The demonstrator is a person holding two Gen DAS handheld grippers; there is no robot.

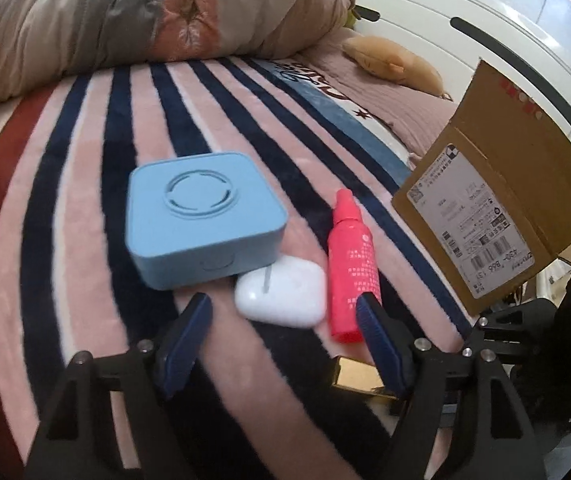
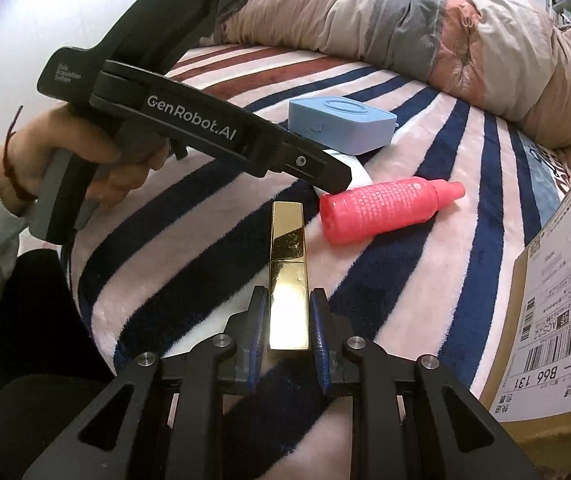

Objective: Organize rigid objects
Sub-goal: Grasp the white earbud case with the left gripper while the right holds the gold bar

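Clamping the gold bar (image 2: 288, 276) at its near end, the right claw (image 2: 288, 312) holds something stiff, glossy, probably slippery; the left claw (image 1: 281, 316) hangs apart.

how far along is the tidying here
Early, by the look of it. Nothing visibly sits in the cardboard box; its inside isn't in view. In hand: the right gripper is shut on the gold bar. Left: the blue case, white case and red bottle lie on the blanket, with the left gripper open over them.
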